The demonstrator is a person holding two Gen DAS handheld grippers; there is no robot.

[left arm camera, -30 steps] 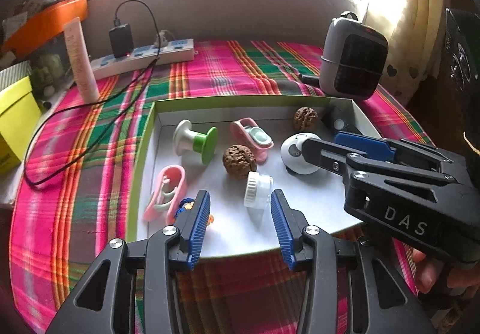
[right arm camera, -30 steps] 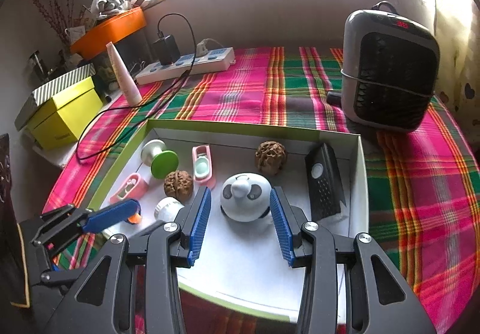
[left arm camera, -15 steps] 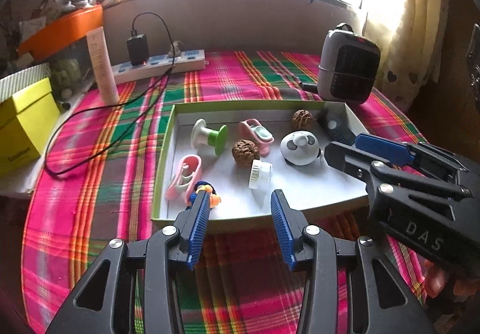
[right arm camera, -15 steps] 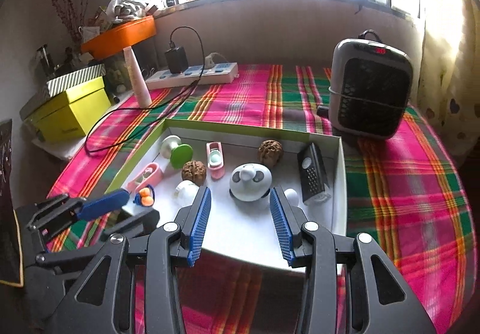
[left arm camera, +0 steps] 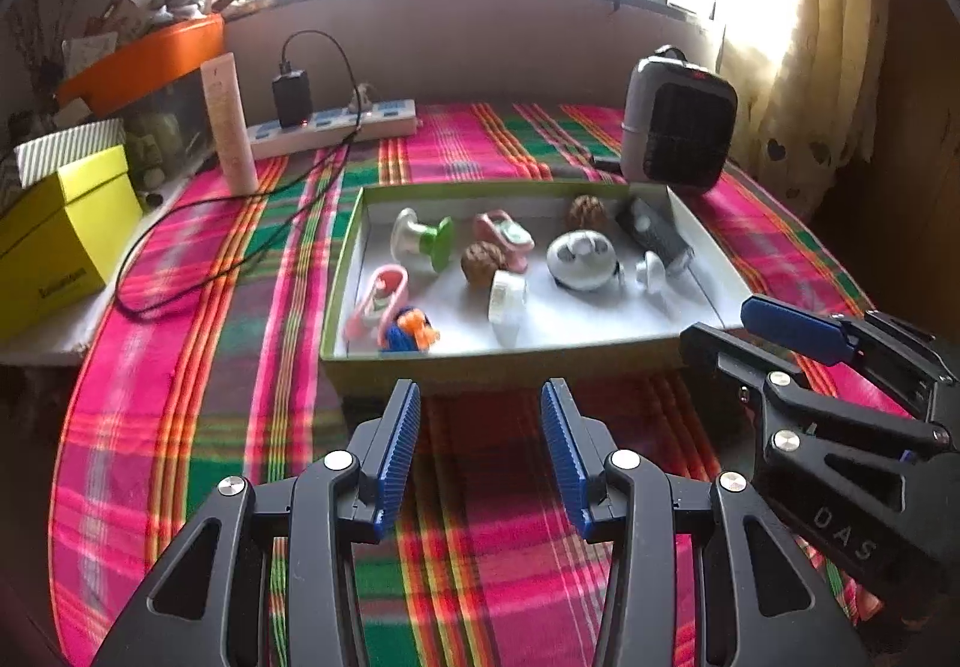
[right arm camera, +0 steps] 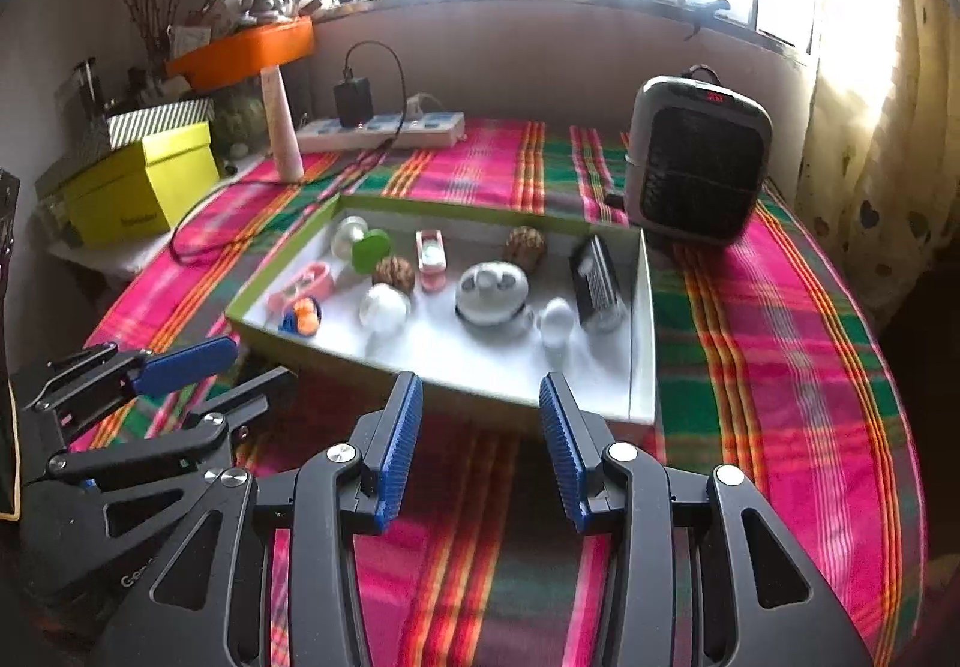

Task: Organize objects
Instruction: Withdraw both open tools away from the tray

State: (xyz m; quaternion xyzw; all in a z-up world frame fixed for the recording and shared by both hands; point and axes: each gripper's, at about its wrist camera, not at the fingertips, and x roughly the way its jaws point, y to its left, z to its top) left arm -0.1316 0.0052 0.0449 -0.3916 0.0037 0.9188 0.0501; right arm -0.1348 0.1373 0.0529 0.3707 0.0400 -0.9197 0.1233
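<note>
A green-rimmed white tray (left arm camera: pixel 510 361) (right arm camera: pixel 641 307) sits on the plaid cloth. In it lie a white panda gadget (left arm camera: pixel 581 258) (right arm camera: pixel 492 290), two walnuts (left arm camera: pixel 482 260) (left arm camera: pixel 587 211), a green-and-white spool (left arm camera: pixel 423 241), pink clips (left arm camera: pixel 379 295) (left arm camera: pixel 504 235), a white cap (left arm camera: pixel 507 295), a blue-orange toy (left arm camera: pixel 408 330) and a black remote (left arm camera: pixel 654 235). My left gripper (left arm camera: pixel 480 427) is open and empty, before the tray's near edge. My right gripper (right arm camera: pixel 480 427) is open and empty, also short of the tray; it shows in the left wrist view (left arm camera: pixel 780 343).
A grey heater (left arm camera: pixel 678 127) (right arm camera: pixel 696 157) stands behind the tray's right corner. A power strip (left arm camera: pixel 336 127) with a charger and black cable lies at the back. A cream tube (left arm camera: pixel 228 127), yellow box (left arm camera: pixel 54 241) and orange tub (left arm camera: pixel 144 55) stand at the left.
Both grippers have drawn back from over the tray toward me and risen. The tray now lies wholly ahead of the fingertips. Both stayed open and empty.
</note>
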